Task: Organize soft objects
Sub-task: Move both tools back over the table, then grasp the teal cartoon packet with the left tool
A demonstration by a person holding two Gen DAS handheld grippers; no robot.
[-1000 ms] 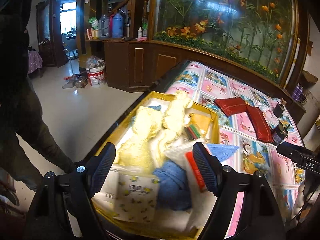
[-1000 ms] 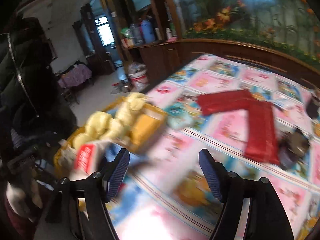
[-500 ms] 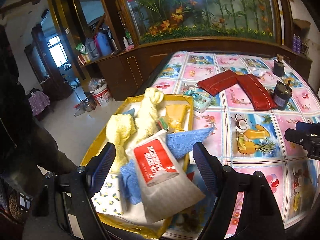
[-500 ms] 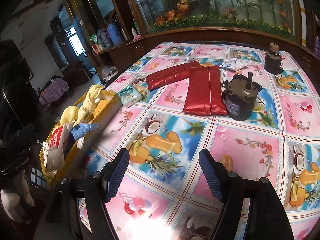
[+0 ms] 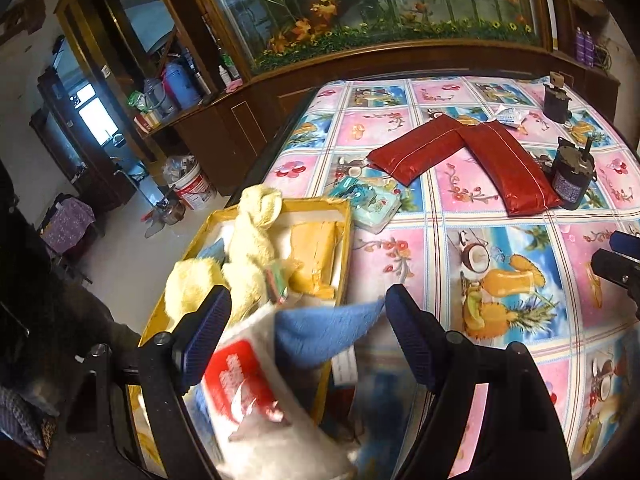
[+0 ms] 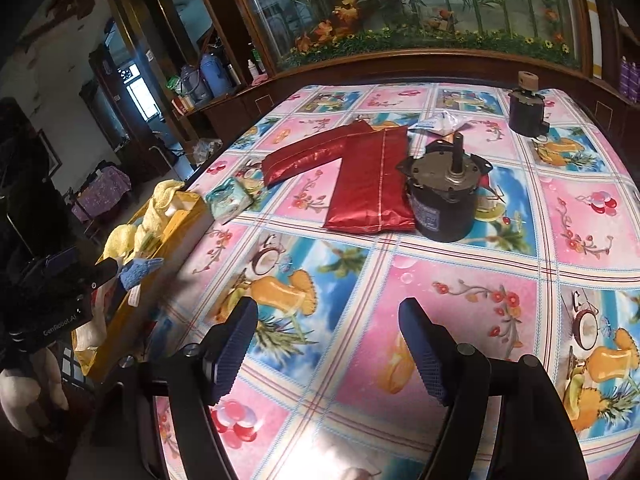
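A yellow tray [image 5: 343,248] at the table's left edge holds yellow towels [image 5: 248,252], a blue cloth [image 5: 324,332] and a white packet with a red label [image 5: 240,380]. My left gripper [image 5: 308,336] is open, its fingers either side of the blue cloth and the packet. A teal tissue pack [image 5: 370,202] lies just beyond the tray. Two red pouches [image 6: 368,176] lie mid-table. My right gripper [image 6: 328,344] is open and empty above the tablecloth. The tray [image 6: 176,236] shows at the left of the right wrist view.
Two dark motors [image 6: 444,196] [image 6: 526,110] stand on the table by the red pouches. A small white sachet [image 6: 438,124] lies behind them. A wooden cabinet with a flower panel [image 5: 400,20] runs behind the table. A white bucket [image 5: 194,188] stands on the floor at left.
The left gripper has come in lower over the tray's near end, so the blue cloth and packet loom larger between its fingers. The right gripper has swung right, away from the tray.
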